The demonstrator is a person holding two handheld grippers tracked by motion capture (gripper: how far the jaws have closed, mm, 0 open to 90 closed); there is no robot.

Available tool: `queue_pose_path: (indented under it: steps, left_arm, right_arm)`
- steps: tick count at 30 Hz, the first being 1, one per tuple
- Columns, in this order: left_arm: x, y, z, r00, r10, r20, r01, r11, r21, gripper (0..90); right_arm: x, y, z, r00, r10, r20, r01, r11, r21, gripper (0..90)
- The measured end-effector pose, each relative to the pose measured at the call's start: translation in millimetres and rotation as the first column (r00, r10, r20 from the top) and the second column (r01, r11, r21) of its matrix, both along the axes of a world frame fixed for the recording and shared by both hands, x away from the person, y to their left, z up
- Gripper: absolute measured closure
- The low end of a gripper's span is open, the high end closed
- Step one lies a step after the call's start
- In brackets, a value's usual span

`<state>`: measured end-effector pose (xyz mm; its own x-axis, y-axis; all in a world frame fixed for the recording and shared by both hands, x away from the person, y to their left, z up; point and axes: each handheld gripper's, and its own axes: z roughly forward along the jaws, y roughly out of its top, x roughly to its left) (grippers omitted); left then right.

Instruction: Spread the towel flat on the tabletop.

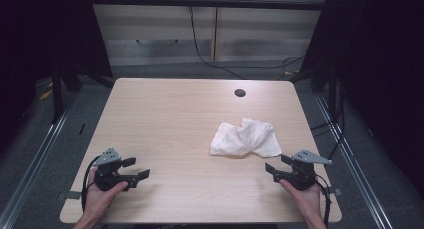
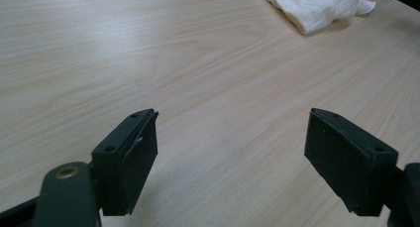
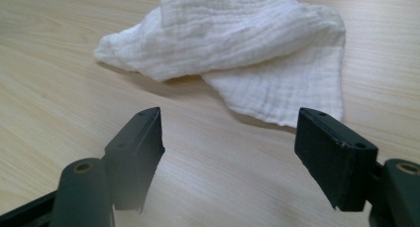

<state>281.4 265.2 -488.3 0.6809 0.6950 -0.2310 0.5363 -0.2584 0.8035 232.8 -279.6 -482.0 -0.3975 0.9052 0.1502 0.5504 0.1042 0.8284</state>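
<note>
The white cloth point(image 1: 244, 138) lies crumpled and partly folded over itself on the right half of the desk point(image 1: 165, 119), untouched. The right gripper point(image 1: 277, 167) rests near the desk's front right corner, just short of the cloth's near edge, its fingers point(image 3: 332, 155) spread wide with nothing between them; in the right gripper view the cloth point(image 3: 237, 53) sits just ahead of it. The left gripper point(image 1: 136, 168) sits at the front left, well apart from the cloth, its fingers point(image 2: 129, 157) likewise released and holding nothing. Judging by this, the work on the cloth has not begun: both approach and grasp are left, and whatever handling follows. No brand, label or writing can be read anywhere.
</note>
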Motion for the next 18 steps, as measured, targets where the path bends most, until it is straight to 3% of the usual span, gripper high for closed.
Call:
queue_pose_path:
  steps: [7, 10, 12, 18]
  left_arm:
    - [0.5, -4.0, -1.1, 0.9996, -0.029, -0.006, 0.029, 0.9994, 0.019, 23.9]
    - [0.1, -5.1, -0.4, 0.9996, -0.030, 0.001, 0.030, 0.9993, 0.021, 23.8]
    - [-0.2, -5.1, -0.6, 0.9998, -0.021, 0.000, 0.021, 0.9995, 0.023, 23.1]
    - [-2.0, -4.5, 1.0, 0.9996, -0.026, 0.007, 0.026, 0.9995, 0.020, 22.9]
  right_arm:
    - [7.5, 3.1, -0.6, 0.9953, 0.082, -0.052, -0.082, 0.9967, -0.001, 27.1]
    - [8.2, 3.8, 1.1, 0.9903, 0.119, -0.072, -0.118, 0.9929, 0.016, 32.6]
    - [7.8, 4.9, 2.4, 0.9865, 0.145, -0.076, -0.144, 0.9894, 0.021, 32.6]
    - [17.6, 12.1, 13.9, 0.9797, 0.187, -0.072, -0.187, 0.9823, 0.004, 44.1]
